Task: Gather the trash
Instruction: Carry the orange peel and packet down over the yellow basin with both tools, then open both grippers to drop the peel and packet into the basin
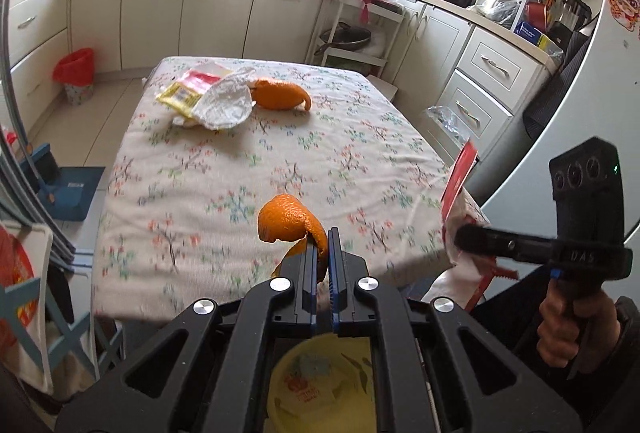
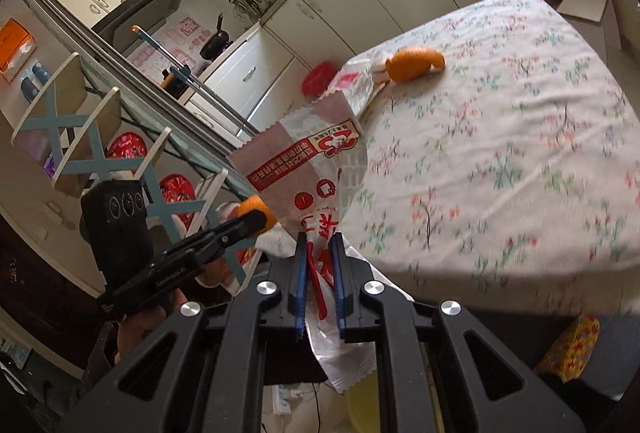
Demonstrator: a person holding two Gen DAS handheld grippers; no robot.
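- left gripper pinching orange peel, yellow bin below: left view only
- right gripper clamped on snack wrapper, print readable in right view only

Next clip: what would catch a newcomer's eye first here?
Bright orange peel pinched in the left tool, just above the near edge of the floral tablecloth. The right tool grips a red-and-white snack wrapper off the table's side. More peel and wrappers wait at the far end.
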